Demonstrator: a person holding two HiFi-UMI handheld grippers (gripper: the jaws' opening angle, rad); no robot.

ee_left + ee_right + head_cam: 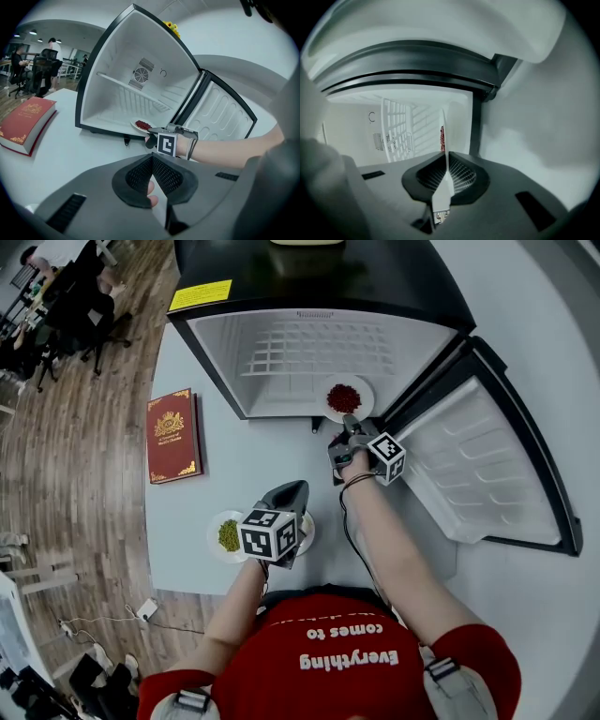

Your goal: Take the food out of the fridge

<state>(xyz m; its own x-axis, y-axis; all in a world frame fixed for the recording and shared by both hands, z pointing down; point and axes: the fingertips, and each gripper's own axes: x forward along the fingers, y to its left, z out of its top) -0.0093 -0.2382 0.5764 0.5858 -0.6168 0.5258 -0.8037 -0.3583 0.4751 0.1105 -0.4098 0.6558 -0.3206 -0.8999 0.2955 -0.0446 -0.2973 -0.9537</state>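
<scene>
Two grippers are at work. Nearest the person, the left gripper [289, 491] hangs over a plate of green food [225, 536] on the white table [187, 549]. Its jaws are pressed together on nothing; a pale blob under them in its own view may be a finger, though that is hard to tell. Further out, the right gripper [349, 425] has its jaws clamped on the near rim of the plate of red food [364, 390], which sits at the front lip of the open fridge [281, 352].

The pull-out looks ready to begin. It should go straight back toward the body with the wrist's roll held steady, because a pinch on the rim alone lets a plate sag and spill.

Only the right gripper view shows the rim edge-on between the pads [461, 176]. Only the head view shows the plate of green food. The left gripper view shows the red plate lying flat at the fridge's mouth, and the red book [172, 435] off to the side.
</scene>
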